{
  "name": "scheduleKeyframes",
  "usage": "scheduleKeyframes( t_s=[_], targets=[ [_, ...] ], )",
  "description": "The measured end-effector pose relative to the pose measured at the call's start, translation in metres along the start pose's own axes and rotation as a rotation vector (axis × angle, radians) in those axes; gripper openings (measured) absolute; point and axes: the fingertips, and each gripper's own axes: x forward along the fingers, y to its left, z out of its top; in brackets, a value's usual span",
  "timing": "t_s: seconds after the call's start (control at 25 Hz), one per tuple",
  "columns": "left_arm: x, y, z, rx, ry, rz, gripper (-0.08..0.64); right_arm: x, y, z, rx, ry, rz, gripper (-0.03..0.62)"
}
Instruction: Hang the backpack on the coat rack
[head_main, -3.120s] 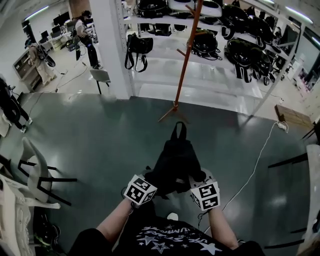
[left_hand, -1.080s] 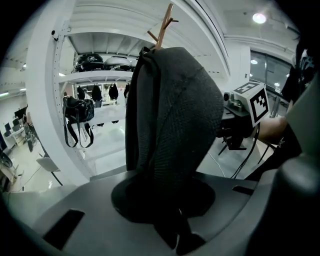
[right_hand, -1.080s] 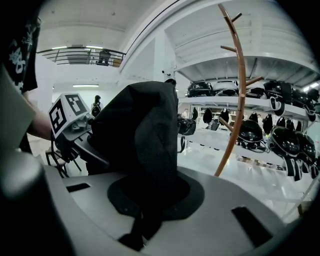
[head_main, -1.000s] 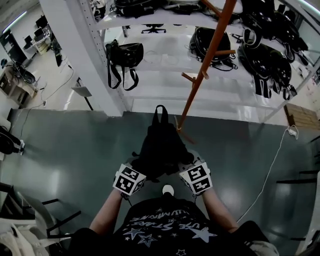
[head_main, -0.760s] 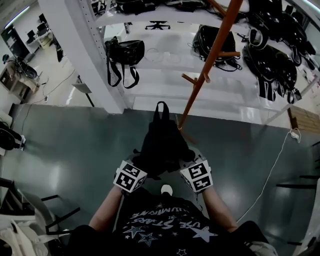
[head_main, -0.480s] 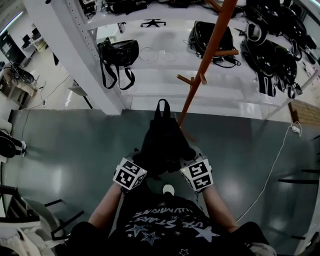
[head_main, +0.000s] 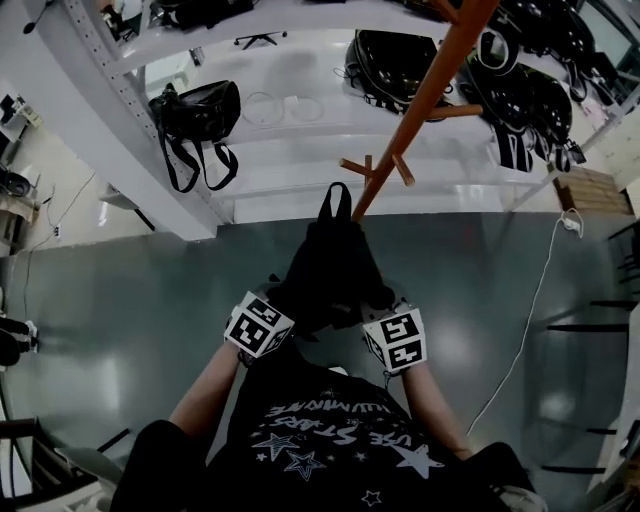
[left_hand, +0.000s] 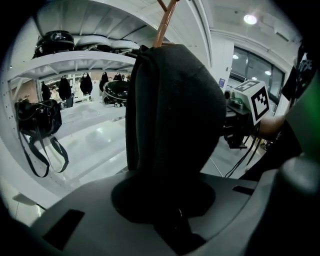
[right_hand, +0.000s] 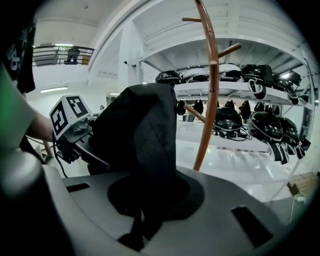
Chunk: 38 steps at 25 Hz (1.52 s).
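While the left gripper (left_hand: 170, 222) and right gripper (right_hand: 142, 220) each clamp its fabric, the black backpack (head_main: 330, 270) hangs between them, its top loop near the orange coat rack (head_main: 420, 105) — white shelves (head_main: 300, 150) of black bags (head_main: 195, 110) stand behind.

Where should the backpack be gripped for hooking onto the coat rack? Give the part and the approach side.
Grip the backpack by the sides of its bottom end, one hand-held gripper from each side, as the left hand-held gripper and right hand-held gripper are clamped now. That likely suits it: the top loop stands free, pointing toward the coat rack and its pegs.
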Motion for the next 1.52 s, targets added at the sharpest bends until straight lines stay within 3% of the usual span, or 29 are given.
scheduleKeyframes(
  t_s=[0.6,1.08,1.52],
  targets=[
    [0.036,0.096,0.027,0.156,0.078,-0.229,0.089,0.072,-0.018,0.016,0.18,0.067,-0.241,0.044],
    [0.065,0.129,0.032,0.233,0.109,-0.355,0.089,0.097,-0.024,0.011,0.265,0.1,-0.387,0.044],
    [0.089,0.146,0.031,0.321,0.151,-0.426,0.091,0.113,-0.026,-0.004,0.335,0.134,-0.462,0.044]
  ],
)
